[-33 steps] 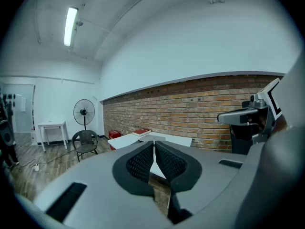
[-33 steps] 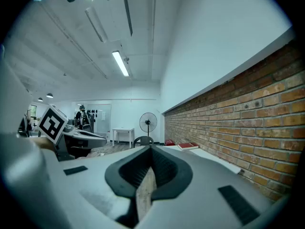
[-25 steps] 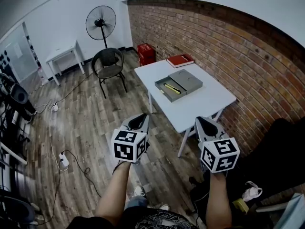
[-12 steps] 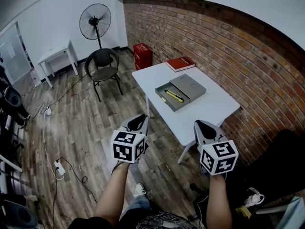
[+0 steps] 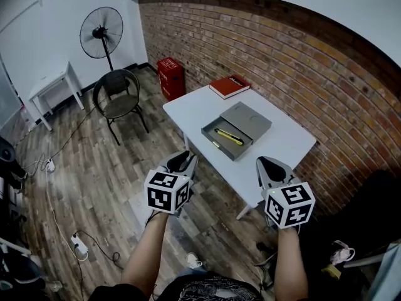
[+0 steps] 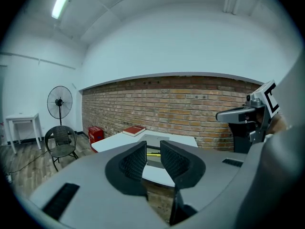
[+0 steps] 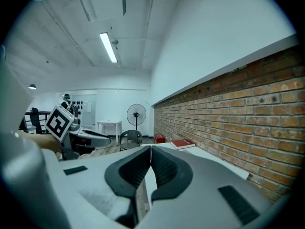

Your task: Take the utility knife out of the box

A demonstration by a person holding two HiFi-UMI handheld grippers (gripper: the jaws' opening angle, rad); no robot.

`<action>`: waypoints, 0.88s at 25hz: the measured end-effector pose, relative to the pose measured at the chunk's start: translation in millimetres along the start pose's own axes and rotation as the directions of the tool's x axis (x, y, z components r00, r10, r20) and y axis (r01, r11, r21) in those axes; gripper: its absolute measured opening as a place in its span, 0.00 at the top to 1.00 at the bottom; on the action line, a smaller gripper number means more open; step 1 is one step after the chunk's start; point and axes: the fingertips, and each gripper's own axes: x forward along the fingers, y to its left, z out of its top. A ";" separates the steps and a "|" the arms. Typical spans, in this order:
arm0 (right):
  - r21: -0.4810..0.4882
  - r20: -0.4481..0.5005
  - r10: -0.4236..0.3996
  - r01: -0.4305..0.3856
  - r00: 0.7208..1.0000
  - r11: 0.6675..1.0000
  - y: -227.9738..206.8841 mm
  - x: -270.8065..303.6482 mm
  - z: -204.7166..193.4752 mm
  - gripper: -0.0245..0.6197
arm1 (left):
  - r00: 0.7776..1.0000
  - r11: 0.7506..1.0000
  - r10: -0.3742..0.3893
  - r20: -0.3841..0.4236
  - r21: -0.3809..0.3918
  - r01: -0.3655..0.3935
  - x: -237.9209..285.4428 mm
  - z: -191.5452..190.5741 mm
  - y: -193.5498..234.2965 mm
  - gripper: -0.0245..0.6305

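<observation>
Left tool [image 5: 180, 160] opening, nothing between; right tool [image 5: 270, 166] pressed together, empty. We reckon the utility knife [image 5: 229, 137] in the box [image 5: 210, 131] is light, rigid, slick: pinch mid-handle.

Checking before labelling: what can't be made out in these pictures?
Utility knife: head view, too small to show its blade.
Box: right gripper view, hidden behind the shut right claw.
Red book: head view, cover print too small.

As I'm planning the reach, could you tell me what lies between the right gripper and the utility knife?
Head view: from right gripper to utility knife, only bare white table top and the open box, its side wall.
</observation>
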 end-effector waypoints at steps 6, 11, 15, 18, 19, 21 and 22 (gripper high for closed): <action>0.015 -0.002 -0.069 0.069 0.998 0.998 5.1 26.2 12.4 0.93 | 0.999 0.999 -0.036 0.002 0.004 0.036 14.1 8.3 41.4 0.79; 0.031 0.002 -0.113 0.113 0.994 0.993 6.4 39.3 18.5 0.93 | 0.997 0.997 -0.077 0.003 0.006 0.077 24.4 11.7 58.3 0.74; 0.032 0.011 -0.129 0.129 0.992 0.991 10.1 45.8 22.1 0.93 | 0.993 0.992 -0.119 0.026 -0.042 0.120 31.7 17.0 64.1 0.73; 0.034 0.016 -0.145 0.144 0.989 0.989 8.0 48.6 24.7 0.93 | 0.990 0.989 -0.140 0.033 -0.051 0.142 38.7 22.1 65.7 0.71; 0.035 0.017 -0.150 0.149 0.989 0.988 6.6 49.0 25.4 0.93 | 0.989 0.988 -0.144 0.035 -0.052 0.146 40.2 23.6 65.8 0.71; 0.042 0.022 -0.159 0.158 0.987 0.987 2.3 49.3 26.0 0.93 | 0.987 0.986 -0.152 0.046 -0.069 0.154 42.8 27.9 64.9 0.70; 0.048 0.025 -0.164 0.162 0.986 0.986 -0.8 49.5 25.7 0.93 | 0.987 0.985 -0.153 0.052 -0.077 0.157 44.7 30.3 64.4 0.70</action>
